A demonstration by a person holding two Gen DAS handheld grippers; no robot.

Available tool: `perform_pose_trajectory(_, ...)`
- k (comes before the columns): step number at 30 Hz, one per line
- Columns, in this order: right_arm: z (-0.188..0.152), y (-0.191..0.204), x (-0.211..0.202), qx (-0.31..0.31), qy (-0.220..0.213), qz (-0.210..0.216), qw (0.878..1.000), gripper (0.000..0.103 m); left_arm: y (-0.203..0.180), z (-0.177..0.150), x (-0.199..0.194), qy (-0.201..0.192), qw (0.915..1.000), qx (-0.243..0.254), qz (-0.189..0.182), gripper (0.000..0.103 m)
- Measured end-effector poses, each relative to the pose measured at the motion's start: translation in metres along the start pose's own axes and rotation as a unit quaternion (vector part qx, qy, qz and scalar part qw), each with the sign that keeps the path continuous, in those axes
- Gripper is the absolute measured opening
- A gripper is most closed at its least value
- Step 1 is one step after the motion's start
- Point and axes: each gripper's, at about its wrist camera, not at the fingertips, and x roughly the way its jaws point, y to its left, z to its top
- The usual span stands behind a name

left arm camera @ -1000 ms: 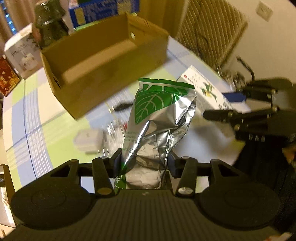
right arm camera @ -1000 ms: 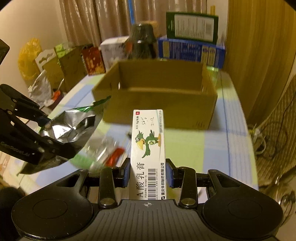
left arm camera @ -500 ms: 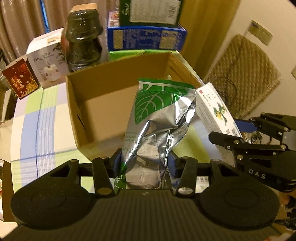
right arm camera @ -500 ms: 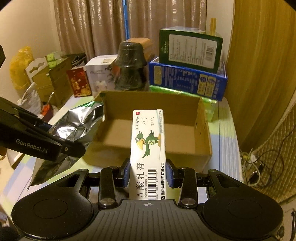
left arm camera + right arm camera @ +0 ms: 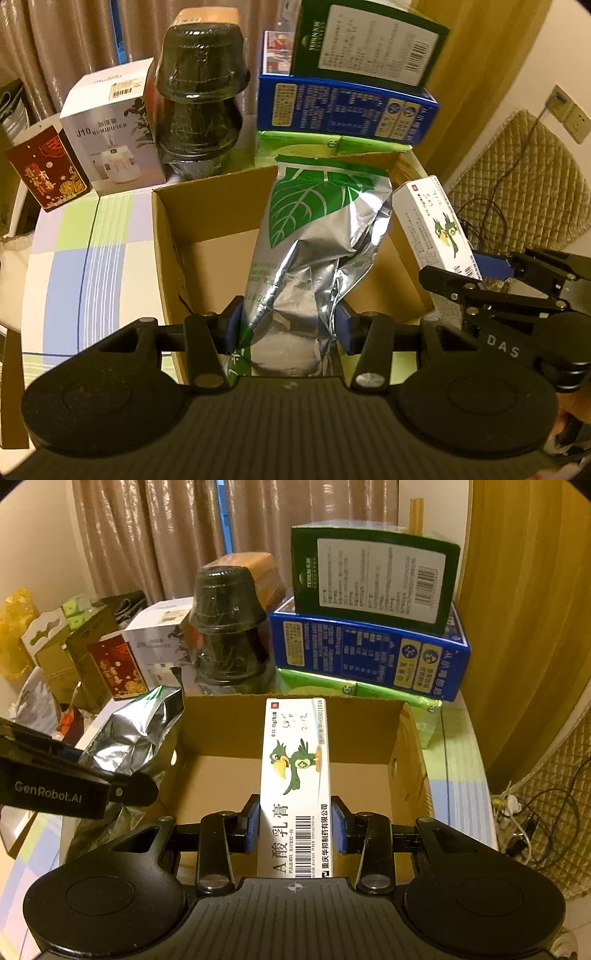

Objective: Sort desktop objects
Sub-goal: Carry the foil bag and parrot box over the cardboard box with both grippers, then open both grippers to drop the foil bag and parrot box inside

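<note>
My left gripper point(image 5: 288, 325) is shut on a silver foil bag with a green leaf print point(image 5: 314, 236) and holds it over the open cardboard box point(image 5: 162, 236). My right gripper point(image 5: 295, 827) is shut on a white ointment carton with a green bird point(image 5: 295, 775), held over the same box point(image 5: 406, 760). The carton also shows in the left wrist view point(image 5: 436, 229), with the right gripper point(image 5: 480, 273) at the box's right side. The foil bag shows in the right wrist view point(image 5: 136, 731) at the box's left edge. The box floor in view is bare.
Behind the box stand a white humidifier box point(image 5: 110, 125), a dark red box point(image 5: 46, 170), stacked black bowls point(image 5: 201, 99), and a blue box point(image 5: 347, 110) with a dark green box point(image 5: 369, 40) on top. The checked tablecloth point(image 5: 85, 258) lies left. Cables point(image 5: 528, 827) lie right.
Both grippers have moved forward with their loads, from the table in front of the box to positions over the box opening. The loose items on the table have left view.
</note>
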Motion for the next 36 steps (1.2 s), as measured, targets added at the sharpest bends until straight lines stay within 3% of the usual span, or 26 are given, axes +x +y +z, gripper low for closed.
perform_pose_trajectory(8,0.006,-0.002,0.024,-0.003,0.008,-0.003,1.000,0.035,0.011,0.006,0.024,0.010,0.9998,-0.015,-0.004,0.044)
perform_pose_trajectory(15,0.010,-0.008,0.035,0.005,-0.006,0.000,1.000,0.036,0.014,0.013,0.035,-0.006,0.9996,-0.028,-0.007,0.046)
perform_pose_trajectory(16,0.010,-0.011,0.036,0.014,-0.017,0.012,1.000,0.046,0.013,0.014,0.036,-0.013,0.9995,-0.029,-0.007,0.049)
perform_pose_trajectory(17,0.010,-0.014,0.037,0.027,-0.022,0.020,0.999,0.062,0.013,0.014,0.036,-0.019,0.9993,-0.033,-0.006,0.052)
perform_pose_trajectory(18,0.009,-0.017,0.037,0.040,-0.024,0.022,0.999,0.065,0.013,0.014,0.037,-0.022,0.9990,-0.037,-0.008,0.052)
perform_pose_trajectory(27,-0.014,-0.024,0.016,0.039,-0.032,0.011,0.999,0.065,0.017,-0.002,0.028,-0.021,0.9989,-0.040,-0.014,0.052)
perform_pose_trajectory(36,-0.057,-0.019,-0.037,0.054,-0.039,0.018,0.998,0.069,0.019,-0.048,-0.017,-0.028,0.9983,-0.047,-0.019,0.052)
